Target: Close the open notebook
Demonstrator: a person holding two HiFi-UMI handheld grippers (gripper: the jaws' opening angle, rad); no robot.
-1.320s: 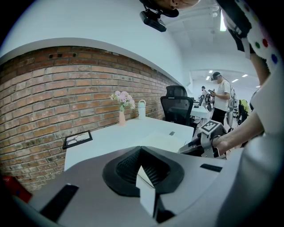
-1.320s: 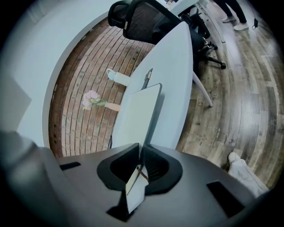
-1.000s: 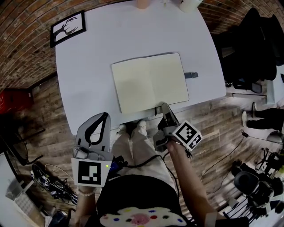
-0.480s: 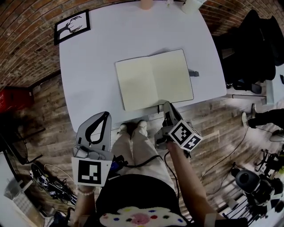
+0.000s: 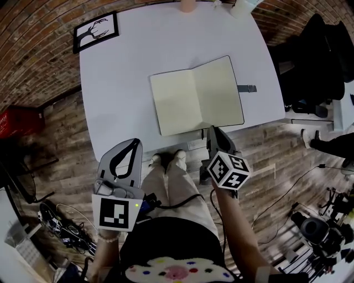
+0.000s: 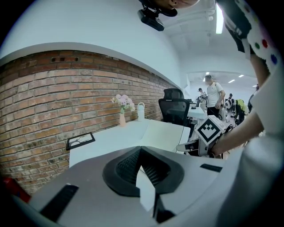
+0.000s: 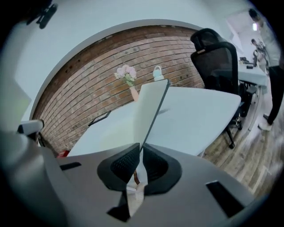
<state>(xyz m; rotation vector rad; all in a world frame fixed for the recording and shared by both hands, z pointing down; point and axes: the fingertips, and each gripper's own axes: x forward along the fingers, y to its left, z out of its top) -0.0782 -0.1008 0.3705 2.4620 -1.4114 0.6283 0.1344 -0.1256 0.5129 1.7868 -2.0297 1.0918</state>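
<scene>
The open notebook point(image 5: 196, 97) lies with cream pages up on the white table point(image 5: 121, 83). My right gripper point(image 5: 212, 132) is at the near edge of its right half. In the right gripper view that half's edge point(image 7: 151, 106) runs as a thin sheet straight into my right gripper point(image 7: 141, 146); the jaws are closing and the pads pinch it. My left gripper point(image 5: 133, 142) hangs below the table's near edge, left of the person's legs, its jaws shut and holding nothing. From the left gripper point(image 6: 141, 148), the notebook point(image 6: 162, 133) is ahead and to the right.
A framed picture point(image 5: 97, 30) lies at the table's far left corner. A pink vase point(image 5: 188, 5) and a white bottle point(image 5: 243, 4) stand at the far edge. A grey strap point(image 5: 247, 88) sticks out of the notebook's right side. A black office chair point(image 5: 310, 61) stands right of the table.
My right gripper has rolled about its own axis at the notebook's near edge, and its marker cube has turned. The left gripper has stayed put.
</scene>
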